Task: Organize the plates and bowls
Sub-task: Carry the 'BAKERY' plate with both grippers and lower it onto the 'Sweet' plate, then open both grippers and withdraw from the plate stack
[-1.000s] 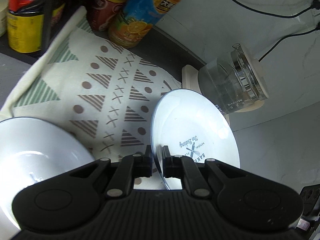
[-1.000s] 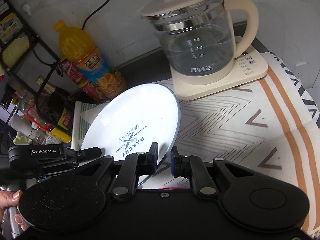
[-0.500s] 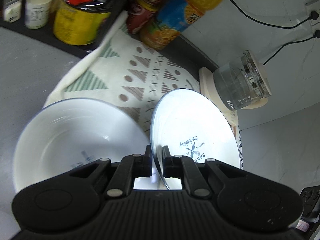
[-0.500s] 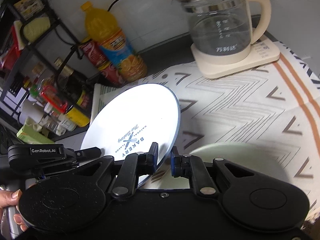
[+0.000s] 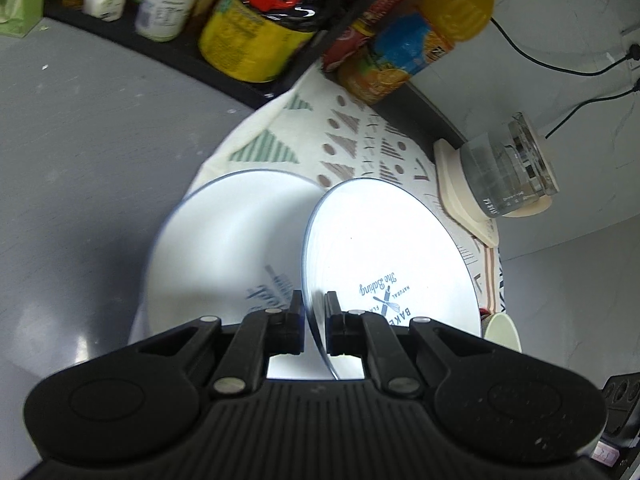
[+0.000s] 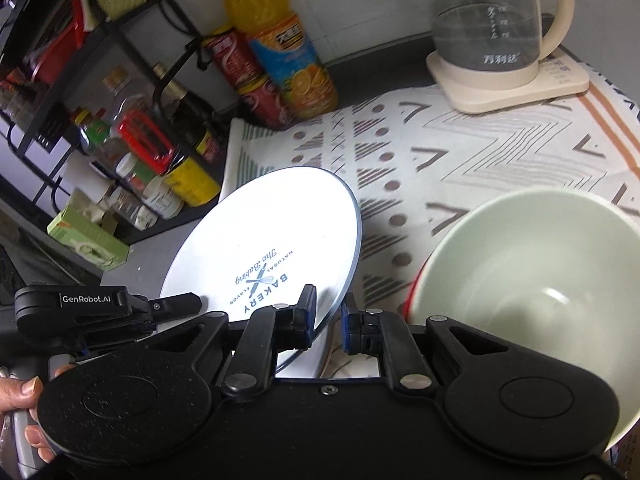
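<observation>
Both the left gripper [image 5: 313,322] and right gripper [image 6: 328,320] stay clamped on the tilted plate's [image 5: 384,256] rim, now carried over a second plate [image 5: 224,248], apparently ready for stacking.

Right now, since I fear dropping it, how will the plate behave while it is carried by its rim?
The plate looks like glazed ceramic: probably stiff, and likely to chip if knocked on the bowl beside it. Its glossy glare suggests it is slippery where the left gripper and right gripper pinch only the rim. Tilted steeply, it may swing.
</observation>
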The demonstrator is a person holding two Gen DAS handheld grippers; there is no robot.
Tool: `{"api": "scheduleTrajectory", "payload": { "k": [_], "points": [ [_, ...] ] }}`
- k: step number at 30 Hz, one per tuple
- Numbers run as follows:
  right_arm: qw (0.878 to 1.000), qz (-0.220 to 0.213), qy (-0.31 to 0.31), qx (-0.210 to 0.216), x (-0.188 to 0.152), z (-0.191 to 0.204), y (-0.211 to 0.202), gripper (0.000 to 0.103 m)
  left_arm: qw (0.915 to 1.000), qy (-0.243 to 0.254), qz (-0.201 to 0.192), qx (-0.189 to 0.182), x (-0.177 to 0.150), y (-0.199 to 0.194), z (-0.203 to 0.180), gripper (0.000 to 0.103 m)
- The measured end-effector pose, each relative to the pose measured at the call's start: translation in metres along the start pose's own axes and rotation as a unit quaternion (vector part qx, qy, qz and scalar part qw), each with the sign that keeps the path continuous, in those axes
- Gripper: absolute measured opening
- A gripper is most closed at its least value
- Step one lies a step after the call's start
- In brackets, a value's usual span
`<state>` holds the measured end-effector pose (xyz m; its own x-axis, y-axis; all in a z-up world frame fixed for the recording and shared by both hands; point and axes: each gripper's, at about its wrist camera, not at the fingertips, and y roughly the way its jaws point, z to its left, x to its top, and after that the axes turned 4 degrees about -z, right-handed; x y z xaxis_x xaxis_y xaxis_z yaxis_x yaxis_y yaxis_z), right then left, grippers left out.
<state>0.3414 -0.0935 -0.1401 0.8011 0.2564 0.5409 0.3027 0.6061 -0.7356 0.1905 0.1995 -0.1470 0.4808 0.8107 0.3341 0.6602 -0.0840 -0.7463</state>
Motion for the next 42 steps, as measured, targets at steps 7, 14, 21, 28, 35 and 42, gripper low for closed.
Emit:
{"api": "scheduleTrajectory", "payload": {
  "k": [7,14,21,28,35,42],
  "points": [
    [1.0,0.017,-0.009,-0.003,-0.023,0.017,0.008,0.013,0.9999,-0.01,0.007,0.009,-0.007,-0.006,0.021,0.007],
    [0.999,0.029,-0.012,-0.013,-0.035,0.023,0.013,0.013,0.9998,-0.005,0.014,0.016,-0.013,-0.005,0.028,0.007],
    [0.998,0.041,-0.039,-0.041,-0.042,0.031,0.018,0.013,0.9987,0.024,0.018,0.041,-0.019,0.002,0.024,0.007],
    [0.996,0.048,-0.053,-0.052,-0.046,0.035,0.022,0.013,0.9972,0.037,0.017,0.063,-0.019,0.006,0.026,0.008],
    [0.995,0.054,-0.062,-0.062,-0.049,0.039,0.032,0.014,0.9946,0.052,0.007,0.089,-0.019,0.007,0.025,0.01],
    [0.993,0.069,-0.064,-0.066,-0.051,0.041,0.041,0.026,0.9892,0.076,-0.019,0.124,-0.012,0.006,0.023,0.008]
  ]
}}
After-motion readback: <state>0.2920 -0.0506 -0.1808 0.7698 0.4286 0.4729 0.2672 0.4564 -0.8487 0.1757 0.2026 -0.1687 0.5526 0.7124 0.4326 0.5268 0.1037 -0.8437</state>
